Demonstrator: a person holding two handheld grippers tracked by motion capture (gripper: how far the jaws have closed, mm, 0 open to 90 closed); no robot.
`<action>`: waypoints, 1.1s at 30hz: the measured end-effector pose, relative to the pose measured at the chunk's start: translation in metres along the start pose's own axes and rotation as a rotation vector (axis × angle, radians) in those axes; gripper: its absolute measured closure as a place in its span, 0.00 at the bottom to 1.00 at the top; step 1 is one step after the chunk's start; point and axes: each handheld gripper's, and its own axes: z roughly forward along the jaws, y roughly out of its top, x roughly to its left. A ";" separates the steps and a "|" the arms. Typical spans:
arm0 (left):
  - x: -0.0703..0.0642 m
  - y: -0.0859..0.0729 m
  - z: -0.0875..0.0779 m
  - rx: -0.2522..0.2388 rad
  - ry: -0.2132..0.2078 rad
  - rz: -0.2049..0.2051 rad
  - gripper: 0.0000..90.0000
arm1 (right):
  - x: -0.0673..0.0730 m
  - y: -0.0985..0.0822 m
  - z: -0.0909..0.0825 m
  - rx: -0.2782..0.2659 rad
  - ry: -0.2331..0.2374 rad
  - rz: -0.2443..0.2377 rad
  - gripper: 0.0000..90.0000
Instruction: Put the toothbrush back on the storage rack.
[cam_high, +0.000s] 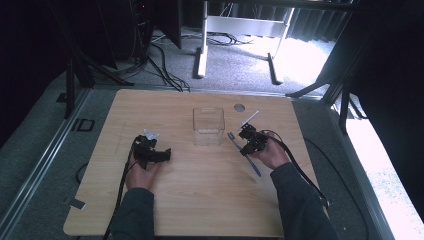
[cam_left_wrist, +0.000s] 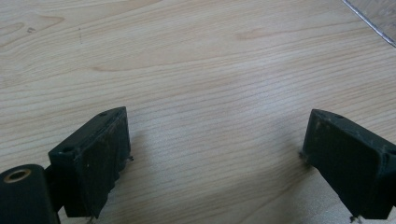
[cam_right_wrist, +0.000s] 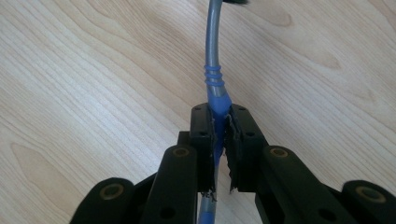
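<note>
Ahead-left of my right claw (cam_high: 248, 138) stands the clear square plastic tub (cam_high: 208, 126). The claw is clamped on a slim blue-and-grey plastic toothbrush (cam_right_wrist: 214, 88) mid-handle: light, stiff, probably slippery. My left claw (cam_left_wrist: 215, 154) gapes empty.

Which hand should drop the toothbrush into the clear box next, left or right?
Right, most likely. The right gripper is already shut on the toothbrush and sits just beside the clear box. The left gripper stands open over bare table, holding nothing.
</note>
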 end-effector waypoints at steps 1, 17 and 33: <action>0.000 0.000 0.000 0.000 0.000 0.000 0.09 | 0.000 0.000 0.000 -0.002 0.001 -0.003 0.91; 0.000 0.000 0.000 -0.001 0.000 -0.001 0.09 | 0.001 -0.001 -0.011 -0.102 -0.007 0.033 0.91; 0.000 0.000 0.000 -0.001 0.000 0.000 0.09 | 0.001 -0.001 -0.019 -0.194 -0.009 0.037 0.91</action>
